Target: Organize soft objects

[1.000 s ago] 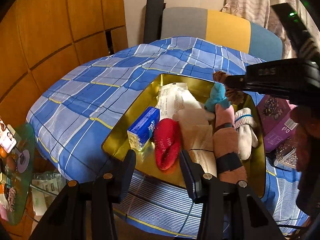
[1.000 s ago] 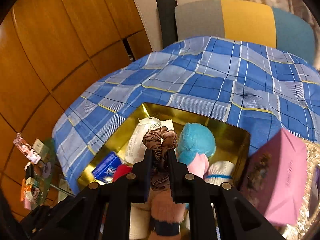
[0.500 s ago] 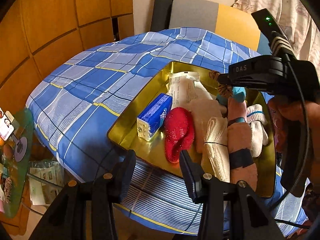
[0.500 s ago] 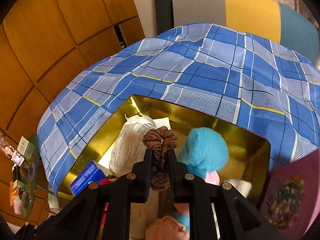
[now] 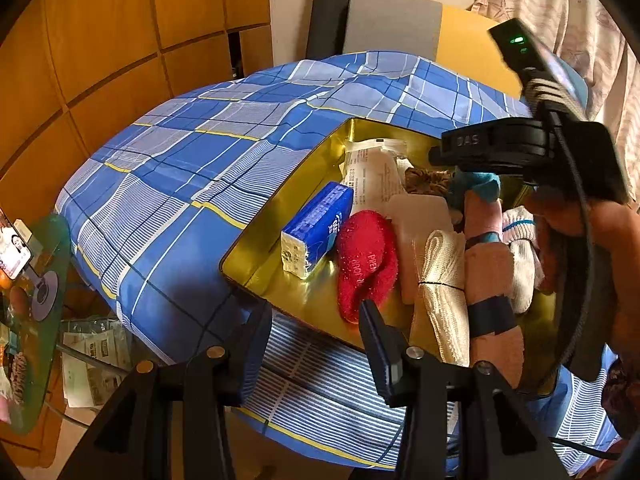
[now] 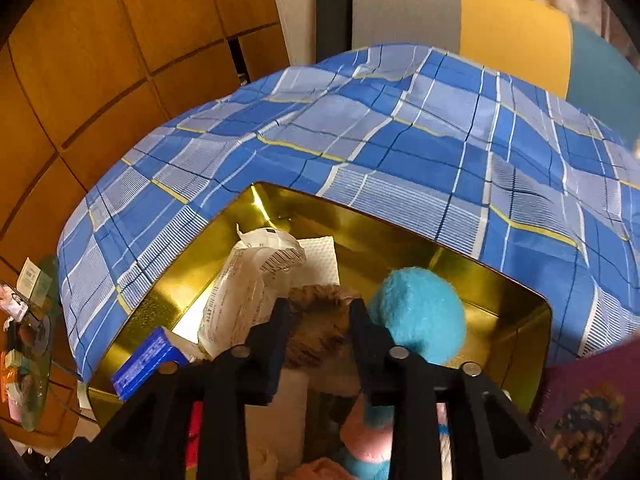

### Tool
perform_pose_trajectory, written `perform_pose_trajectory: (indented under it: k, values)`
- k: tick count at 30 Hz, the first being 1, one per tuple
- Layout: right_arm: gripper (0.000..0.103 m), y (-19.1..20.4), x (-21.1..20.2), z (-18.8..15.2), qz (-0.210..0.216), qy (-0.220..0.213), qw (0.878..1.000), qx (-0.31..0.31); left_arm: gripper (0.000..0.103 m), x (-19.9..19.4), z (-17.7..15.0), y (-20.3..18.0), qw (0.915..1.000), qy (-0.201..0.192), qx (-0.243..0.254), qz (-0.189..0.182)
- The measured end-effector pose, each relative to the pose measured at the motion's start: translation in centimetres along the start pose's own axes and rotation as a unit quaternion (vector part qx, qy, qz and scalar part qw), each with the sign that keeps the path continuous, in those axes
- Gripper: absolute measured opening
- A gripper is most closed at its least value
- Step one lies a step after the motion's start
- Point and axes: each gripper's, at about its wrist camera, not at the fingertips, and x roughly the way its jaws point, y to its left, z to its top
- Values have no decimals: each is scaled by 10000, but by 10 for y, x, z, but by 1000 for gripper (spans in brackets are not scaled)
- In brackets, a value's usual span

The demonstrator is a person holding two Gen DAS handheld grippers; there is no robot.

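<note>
A gold tray (image 5: pixel 276 284) (image 6: pixel 404 240) on the blue checked cloth holds a blue tissue pack (image 5: pixel 316 228) (image 6: pixel 144 364), a red fuzzy sock (image 5: pixel 366 260), a white plastic packet (image 5: pixel 372 176) (image 6: pixel 248 280), a cream rolled towel (image 5: pixel 444 292), a pink sock (image 5: pixel 492 264) and a blue pompom (image 6: pixel 420 316). My right gripper (image 6: pixel 319 308) (image 5: pixel 436 156) is low over the tray's far part. Its jaws are opening with the brown scrunchie (image 6: pixel 320 320) (image 5: pixel 428 180) loose between them, resting on the pile. My left gripper (image 5: pixel 314 312) hangs open and empty over the tray's near rim.
A purple patterned box (image 6: pixel 584 408) sits right of the tray. A grey, yellow and blue chair (image 5: pixel 392 20) stands behind the table. A glass side table (image 5: pixel 28 300) with small items is at the lower left. A person's hand (image 5: pixel 580 232) holds the right gripper.
The right gripper sank into the tray with the scrunchie, and its jaws went from shut on it to parted. The left gripper stayed about where it was.
</note>
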Motion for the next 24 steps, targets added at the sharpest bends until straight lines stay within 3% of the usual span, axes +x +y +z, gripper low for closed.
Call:
perform_pose_trajectory:
  k: [5,11,14,24]
  values:
    - [41,-2,-25,-11,22,-168,9998,129,45,-1,-2,-3,10000,18,40,-9]
    - [56,-3,-63,-39,-7,-314,9991,288,45,-10,-4,-8,9999,-75,76,-21]
    - [70,-5,-81,-56,-19,-447,9983,368,45,-16,-6,-13,9998,-140,147,-50]
    - [82,-8,-134,-104,-446,-805,9940,583,45,-39,-19,-27,9987,-279,402,-167]
